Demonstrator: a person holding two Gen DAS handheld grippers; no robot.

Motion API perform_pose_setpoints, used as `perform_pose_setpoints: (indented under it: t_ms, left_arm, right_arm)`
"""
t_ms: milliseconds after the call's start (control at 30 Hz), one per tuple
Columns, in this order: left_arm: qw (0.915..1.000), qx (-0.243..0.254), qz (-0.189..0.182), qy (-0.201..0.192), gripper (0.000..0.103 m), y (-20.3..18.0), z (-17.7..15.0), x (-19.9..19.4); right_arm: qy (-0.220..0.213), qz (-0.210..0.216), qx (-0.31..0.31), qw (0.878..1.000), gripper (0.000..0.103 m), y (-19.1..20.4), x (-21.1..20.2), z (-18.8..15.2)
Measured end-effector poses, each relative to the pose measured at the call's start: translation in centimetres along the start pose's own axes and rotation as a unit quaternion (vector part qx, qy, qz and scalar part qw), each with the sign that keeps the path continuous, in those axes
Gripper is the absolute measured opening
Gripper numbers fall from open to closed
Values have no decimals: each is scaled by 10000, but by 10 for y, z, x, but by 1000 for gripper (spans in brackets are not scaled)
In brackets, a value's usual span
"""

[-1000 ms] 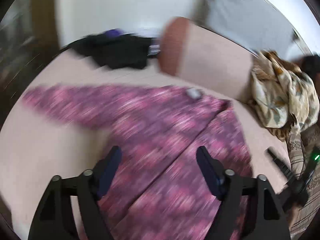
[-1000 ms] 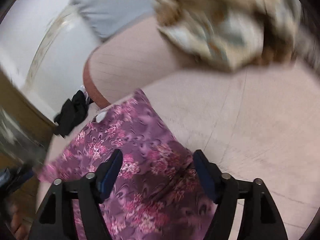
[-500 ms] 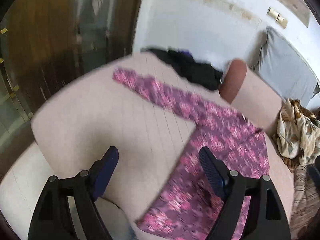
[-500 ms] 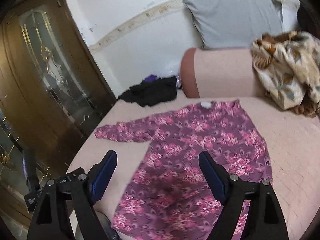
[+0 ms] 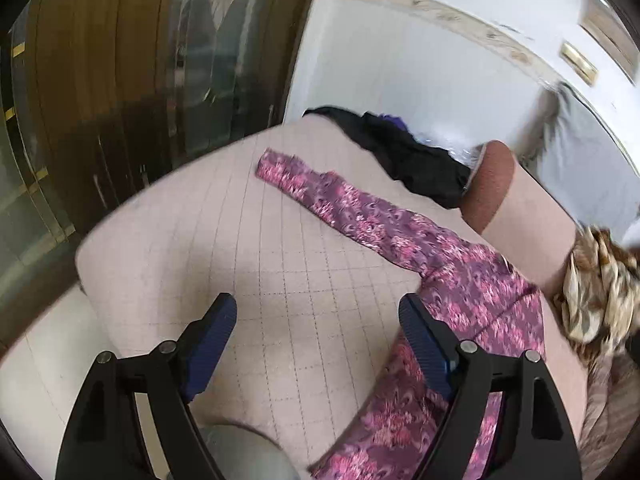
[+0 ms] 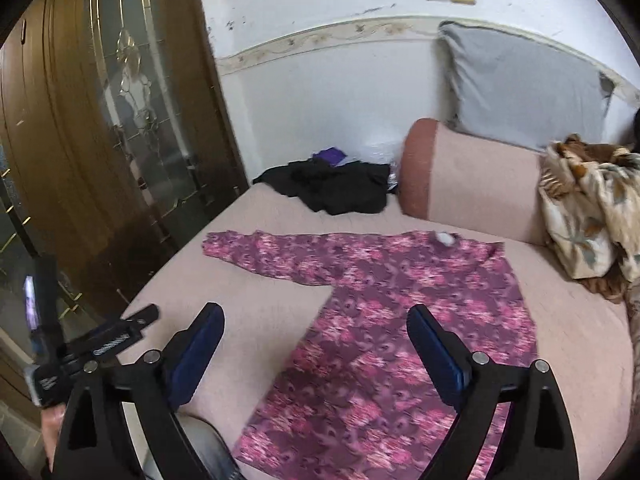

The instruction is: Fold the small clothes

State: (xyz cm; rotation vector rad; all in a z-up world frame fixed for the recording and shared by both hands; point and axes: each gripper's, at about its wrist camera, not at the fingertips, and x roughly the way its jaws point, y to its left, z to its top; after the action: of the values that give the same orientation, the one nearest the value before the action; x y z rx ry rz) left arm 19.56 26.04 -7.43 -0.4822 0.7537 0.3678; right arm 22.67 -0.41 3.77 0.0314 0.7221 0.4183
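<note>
**Floral top flat on bed, both hand-held grippers empty**

Floral top (image 5: 452, 280), purple-pink print, lies spread on the pink bed (image 5: 248, 248) in the left wrist view. One long sleeve stretches up-left toward the bed's far corner; the body runs down the right side of the picture, partly behind the right finger. Left hand-held gripper (image 5: 318, 340) hangs over bare bed cover, jaws wide apart, nothing between them, no contact with the cloth. Black clothes pile (image 5: 412, 156) sits at the far edge, near the end of the pink bolster (image 5: 520, 208). Patterned beige blanket (image 5: 596, 284) is bunched at the right. Wooden glass-panelled door (image 5: 120, 80) fills the upper left.

Right wrist view: floral top (image 6: 400, 304) is seen whole, collar toward the bolster (image 6: 472, 176), one sleeve laid out to the left, hem toward the camera. Right hand-held gripper (image 6: 316, 350) sits above the top's lower left edge, jaws spread wide, having just been opening, nothing between the pads. Left hand-held gripper (image 6: 112, 336) shows at the lower left, over the bed's edge. Grey pillow (image 6: 528, 84) leans on the wall behind the bolster. Black clothes pile (image 6: 336, 188) and blanket (image 6: 592, 208) flank the bolster.
</note>
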Motion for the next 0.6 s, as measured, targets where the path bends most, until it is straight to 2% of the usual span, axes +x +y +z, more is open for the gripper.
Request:
perform_pose_setpoints:
  t_ms: [100, 233, 300, 367, 500, 600]
  left_arm:
    - [9948, -791, -391, 501, 82, 21, 20, 48]
    - [9858, -1225, -725, 892, 82, 37, 50, 123]
    - [9777, -1603, -808, 1090, 82, 50, 68, 166]
    - [9712, -1890, -807, 1208, 82, 60, 88, 205]
    - [9760, -1787, -466, 1151, 82, 63, 126, 262]
    - [9712, -1970, -393, 1278, 82, 73, 146, 303]
  right_arm:
    - [129, -66, 65, 9999, 96, 2, 24, 7]
    - [391, -51, 158, 9991, 95, -5, 61, 13]
    - [456, 103, 228, 9986, 94, -10, 78, 14]
    - [497, 218, 282, 9981, 90, -17, 96, 15]
    - [594, 266, 371, 9972, 84, -30, 129, 11]
    - [748, 297, 501, 9955, 82, -41, 152, 2]
